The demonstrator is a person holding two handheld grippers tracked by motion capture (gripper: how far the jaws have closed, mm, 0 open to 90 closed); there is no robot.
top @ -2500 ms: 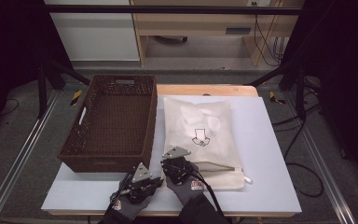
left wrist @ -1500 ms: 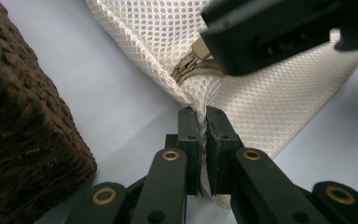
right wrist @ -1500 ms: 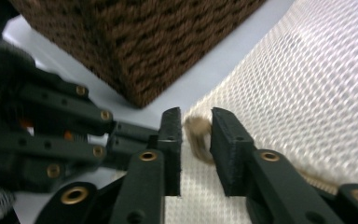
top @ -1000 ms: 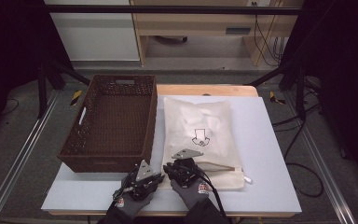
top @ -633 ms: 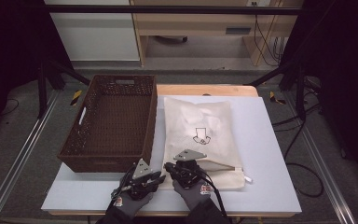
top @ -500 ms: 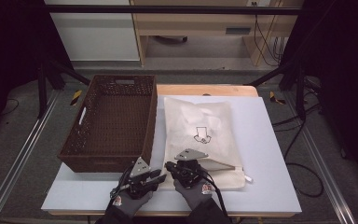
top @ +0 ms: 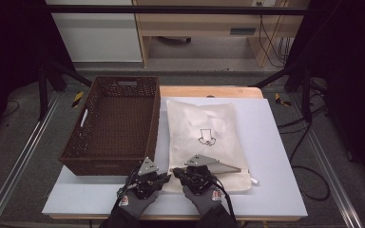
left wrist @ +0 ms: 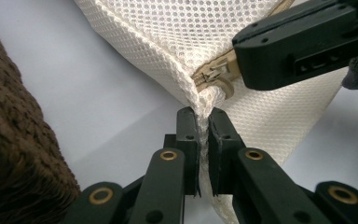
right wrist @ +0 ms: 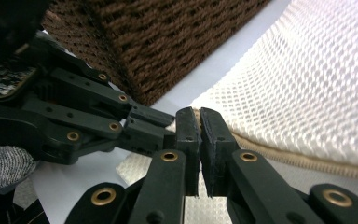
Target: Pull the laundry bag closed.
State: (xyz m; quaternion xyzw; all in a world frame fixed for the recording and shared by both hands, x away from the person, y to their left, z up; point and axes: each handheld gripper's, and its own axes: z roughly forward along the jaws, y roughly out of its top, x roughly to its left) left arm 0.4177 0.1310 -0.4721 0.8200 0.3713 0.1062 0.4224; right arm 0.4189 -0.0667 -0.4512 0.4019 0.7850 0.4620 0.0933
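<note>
A white mesh bag (top: pixel 204 128) with a tan zipper (left wrist: pixel 216 74) lies flat on the table. Both grippers meet at its near left corner. My left gripper (left wrist: pixel 203 116) pinches the mesh of that corner between its pads; its jaws have just been closing on it. In the high view this left gripper (top: pixel 168 175) comes in from the left. My right gripper (right wrist: pixel 199 116) is shut on the tan zipper pull at the same corner, right beside the left gripper's tips (right wrist: pixel 149 126). From above, the right gripper (top: pixel 177 172) points left.
A dark brown wicker basket (top: pixel 119 81) stands left of the bag, its near corner close to both grippers (right wrist: pixel 135 51). The pale table top (top: pixel 275 156) has bare room to the right of the bag and along the near edge.
The right gripper has shifted a little to the right along the bag's near edge since the earliest frame. The left hand has stayed at the corner. The bag and the basket have not moved.
</note>
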